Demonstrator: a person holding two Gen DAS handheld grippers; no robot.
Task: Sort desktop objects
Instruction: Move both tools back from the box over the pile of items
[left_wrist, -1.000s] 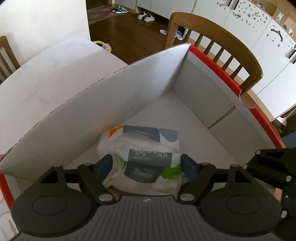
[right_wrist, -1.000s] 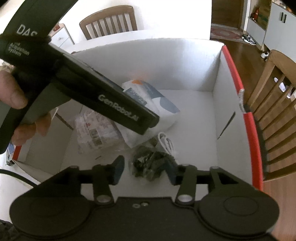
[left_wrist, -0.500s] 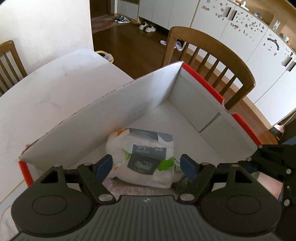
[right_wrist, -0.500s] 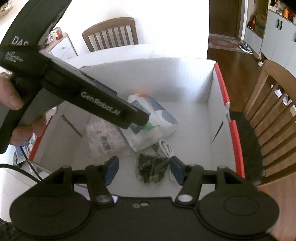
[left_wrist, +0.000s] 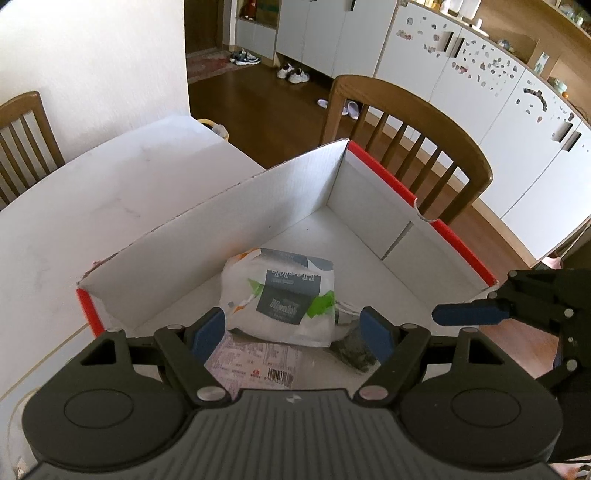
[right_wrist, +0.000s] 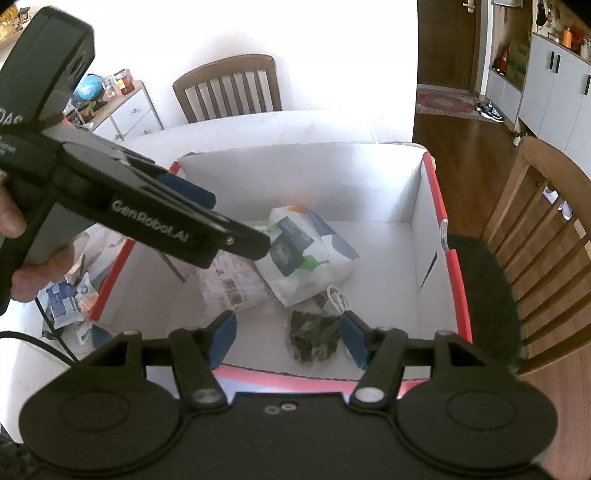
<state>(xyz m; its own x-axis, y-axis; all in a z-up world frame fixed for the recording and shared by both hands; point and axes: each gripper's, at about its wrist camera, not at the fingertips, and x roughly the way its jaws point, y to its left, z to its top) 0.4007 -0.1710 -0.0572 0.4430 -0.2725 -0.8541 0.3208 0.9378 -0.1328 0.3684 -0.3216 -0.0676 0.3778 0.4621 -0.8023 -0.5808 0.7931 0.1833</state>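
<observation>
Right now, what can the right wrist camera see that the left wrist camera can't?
Only the right wrist view shows the loose packets on the table outside the box, the hand holding the left gripper, and a globe on a side cabinet.

Only the left wrist view shows the white fridge doors dotted with magnets and the slippers on the floor.

Both show the white box with the red rim, and inside it the white tissue pack, the barcode packet and the dark bag. Both grippers are open.
</observation>
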